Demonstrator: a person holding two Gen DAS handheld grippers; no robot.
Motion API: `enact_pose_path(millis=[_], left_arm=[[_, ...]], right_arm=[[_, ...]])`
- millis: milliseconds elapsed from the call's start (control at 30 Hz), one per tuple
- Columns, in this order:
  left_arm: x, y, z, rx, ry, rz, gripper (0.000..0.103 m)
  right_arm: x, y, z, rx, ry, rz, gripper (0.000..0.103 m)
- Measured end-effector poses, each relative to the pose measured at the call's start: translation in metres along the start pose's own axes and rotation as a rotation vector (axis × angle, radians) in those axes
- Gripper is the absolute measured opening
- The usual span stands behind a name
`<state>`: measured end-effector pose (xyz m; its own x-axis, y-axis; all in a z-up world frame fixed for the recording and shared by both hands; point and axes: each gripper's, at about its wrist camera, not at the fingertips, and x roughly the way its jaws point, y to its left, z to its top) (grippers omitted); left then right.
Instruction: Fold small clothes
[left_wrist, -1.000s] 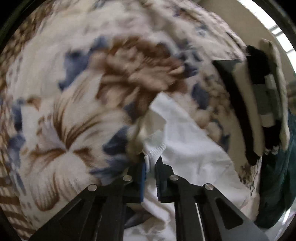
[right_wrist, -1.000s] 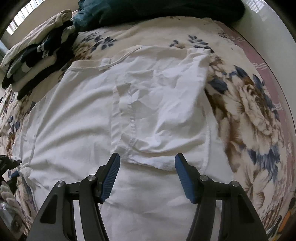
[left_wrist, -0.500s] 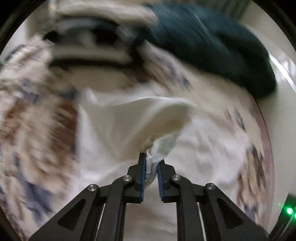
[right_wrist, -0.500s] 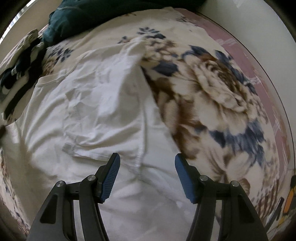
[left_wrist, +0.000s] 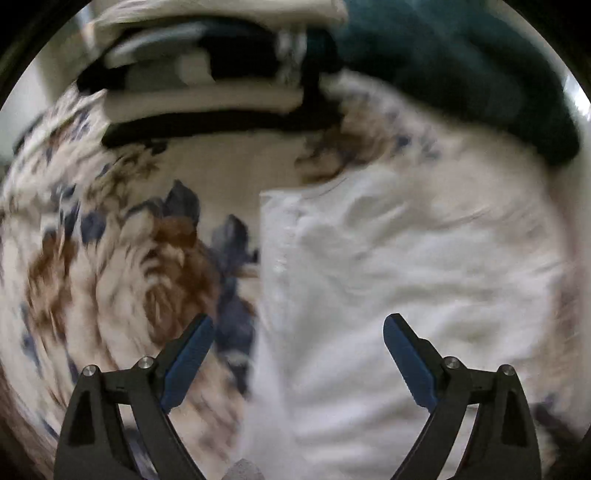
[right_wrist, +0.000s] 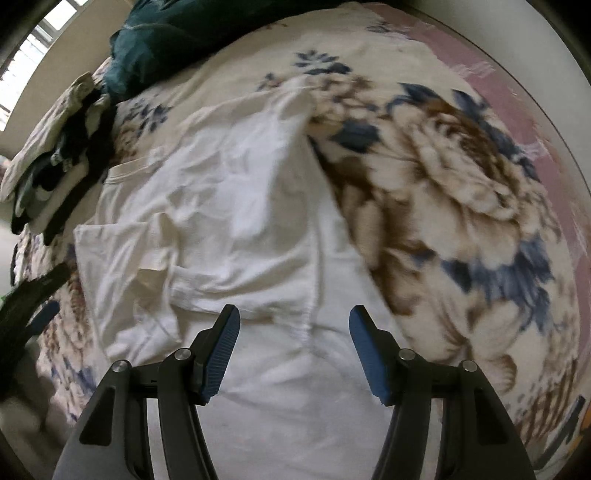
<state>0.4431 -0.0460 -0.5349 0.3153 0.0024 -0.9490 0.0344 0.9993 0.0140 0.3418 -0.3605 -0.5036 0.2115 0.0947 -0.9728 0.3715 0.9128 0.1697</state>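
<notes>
A white T-shirt lies on a floral blanket, with its left sleeve folded in over the body. In the left wrist view the shirt fills the right half, its folded edge running straight down the middle. My left gripper is open and empty, just above the shirt's left edge. My right gripper is open and empty, over the shirt's lower right part near its side seam.
A stack of folded black, white and grey clothes lies beyond the shirt, also at the left of the right wrist view. A dark teal garment lies at the far edge of the bed. A pale wall borders the bed on the right.
My left gripper carried the sleeve over the shirt, then opened and let it go; the sleeve now lies folded inward. My right gripper stayed open and shifted a little over the shirt.
</notes>
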Motion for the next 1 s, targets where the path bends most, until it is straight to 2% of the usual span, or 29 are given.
enact_pose_path(millis=[33, 100, 133, 233, 300, 400, 467, 500, 633, 700, 833, 1000], left_arm=[[0.022, -0.005, 0.001, 0.044, 0.037, 0.049, 0.094], [0.044, -0.007, -0.001, 0.052, 0.09, 0.038, 0.094], [0.041, -0.007, -0.001, 0.043, 0.083, 0.031, 0.094], [-0.005, -0.01, -0.005, 0.044, 0.005, -0.011, 0.094], [-0.043, -0.014, -0.017, 0.033, -0.038, -0.066, 0.094], [-0.086, -0.028, -0.043, 0.031, -0.049, -0.113, 0.095], [-0.109, -0.051, -0.068, 0.039, -0.036, -0.137, 0.095], [-0.117, -0.066, -0.072, 0.045, -0.022, -0.149, 0.095], [-0.147, -0.129, -0.142, 0.04, 0.074, -0.194, 0.095], [-0.15, -0.158, -0.171, 0.017, 0.14, -0.214, 0.095], [-0.138, -0.227, -0.243, -0.031, 0.304, -0.243, 0.095], [-0.109, -0.29, -0.301, -0.009, 0.411, -0.233, 0.095]], right_arm=[[0.001, 0.002, 0.002, 0.003, 0.004, 0.007, 0.064], [0.001, 0.004, 0.006, 0.016, 0.013, 0.014, 0.064], [0.0, 0.002, 0.008, 0.02, 0.019, 0.013, 0.064], [-0.013, -0.007, 0.015, 0.031, 0.029, 0.001, 0.064], [-0.029, -0.016, 0.019, 0.028, 0.034, -0.028, 0.064], [-0.053, -0.037, 0.025, 0.041, 0.067, -0.019, 0.064], [-0.067, -0.053, 0.028, 0.041, 0.088, 0.009, 0.066], [-0.075, -0.062, 0.029, 0.031, 0.109, 0.017, 0.066], [-0.095, -0.1, 0.028, -0.018, 0.184, 0.031, 0.066], [-0.101, -0.123, 0.026, -0.048, 0.222, 0.036, 0.066], [-0.109, -0.173, 0.024, -0.092, 0.272, 0.017, 0.066], [-0.1, -0.214, 0.027, -0.122, 0.305, 0.021, 0.066]])
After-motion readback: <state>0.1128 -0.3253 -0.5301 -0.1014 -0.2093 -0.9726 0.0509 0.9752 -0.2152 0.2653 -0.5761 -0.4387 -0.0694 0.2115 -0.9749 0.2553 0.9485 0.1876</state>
